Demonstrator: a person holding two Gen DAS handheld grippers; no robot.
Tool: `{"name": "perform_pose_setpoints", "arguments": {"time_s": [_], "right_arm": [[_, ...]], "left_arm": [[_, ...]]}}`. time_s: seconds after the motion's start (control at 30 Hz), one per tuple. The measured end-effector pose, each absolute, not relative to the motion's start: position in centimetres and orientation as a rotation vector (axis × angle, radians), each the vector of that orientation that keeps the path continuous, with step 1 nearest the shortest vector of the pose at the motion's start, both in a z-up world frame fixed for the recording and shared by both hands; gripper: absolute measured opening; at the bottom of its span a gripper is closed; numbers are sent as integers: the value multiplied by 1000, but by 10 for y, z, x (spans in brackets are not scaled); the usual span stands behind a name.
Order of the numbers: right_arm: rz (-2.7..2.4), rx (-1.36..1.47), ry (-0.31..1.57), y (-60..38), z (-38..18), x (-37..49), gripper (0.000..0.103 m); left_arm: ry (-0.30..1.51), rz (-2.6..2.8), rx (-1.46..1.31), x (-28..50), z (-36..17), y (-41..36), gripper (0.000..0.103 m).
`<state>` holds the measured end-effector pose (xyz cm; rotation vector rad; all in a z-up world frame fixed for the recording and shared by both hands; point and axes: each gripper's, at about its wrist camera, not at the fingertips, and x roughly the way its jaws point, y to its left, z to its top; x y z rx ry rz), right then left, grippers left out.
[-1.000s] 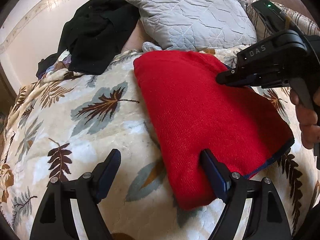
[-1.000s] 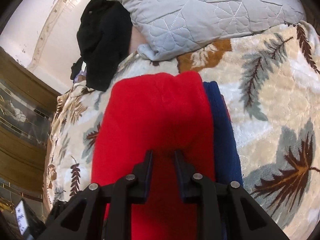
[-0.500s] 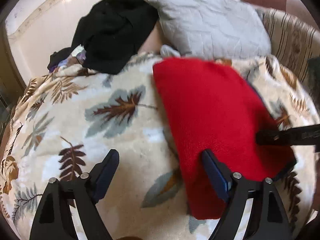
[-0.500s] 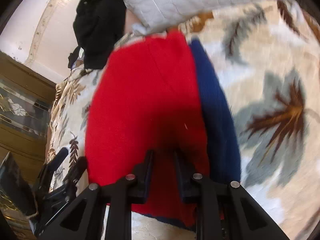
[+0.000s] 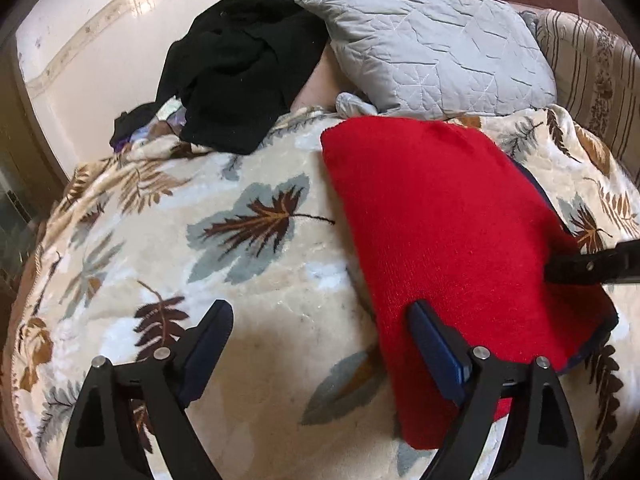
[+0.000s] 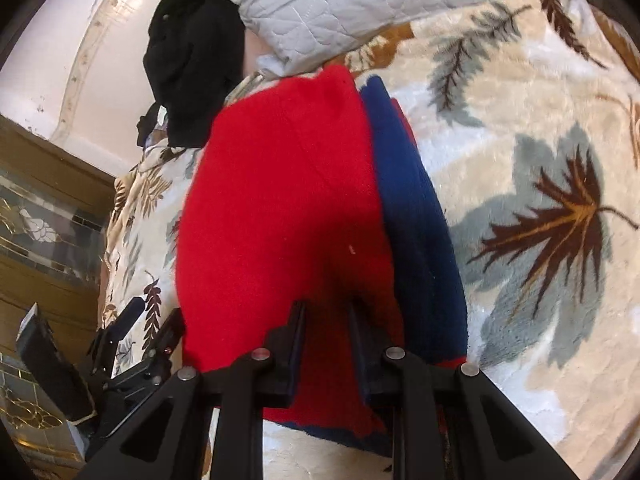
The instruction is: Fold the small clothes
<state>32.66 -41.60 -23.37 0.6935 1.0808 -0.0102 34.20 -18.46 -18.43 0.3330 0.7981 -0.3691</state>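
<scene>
Leaf-print blanket, red garment pinched — right gripper

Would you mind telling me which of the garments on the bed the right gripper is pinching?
The red knit garment with the blue layer; the right gripper is shut on its near edge. The black garment lies crumpled, untouched, beside the grey pillow.

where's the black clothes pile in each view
Left wrist: black clothes pile at upper centre-left, against the wall, left of the grey pillow.
Right wrist: the pile at upper left, again left of the pillow.
Shared landmark: the red garment, just below both.
</scene>
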Motion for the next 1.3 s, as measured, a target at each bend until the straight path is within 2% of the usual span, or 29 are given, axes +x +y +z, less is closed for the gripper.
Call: {"name": "perform_pose_setpoints", "arguments": {"time_s": [0.2, 0.37, 0.67, 0.8, 0.97, 1.07, 1.17, 1.3], "right_arm": [[-46, 697, 981, -426, -218, 324, 25], [6, 715, 1075, -423, -246, 337, 26], [26, 744, 1061, -425, -246, 335, 26], [17, 735, 1064, -429, -235, 331, 25], [12, 753, 922, -445, -206, 348, 27], [-35, 752, 909, -455, -211, 366, 26], [-39, 770, 1024, -455, -246, 387, 27], [-44, 706, 995, -449, -229, 404, 28]], "left_arm": [[793, -371, 340, 341, -184, -184, 90], [793, -373, 344, 341, -185, -185, 90], [808, -366, 328, 342, -185, -184, 90], [873, -376, 302, 350, -179, -180, 90], [852, -318, 246, 364, -168, -161, 90], [863, -310, 252, 371, -174, -159, 90], [929, -320, 364, 375, -198, -175, 90], [941, -312, 406, 375, -207, -184, 90]]}}
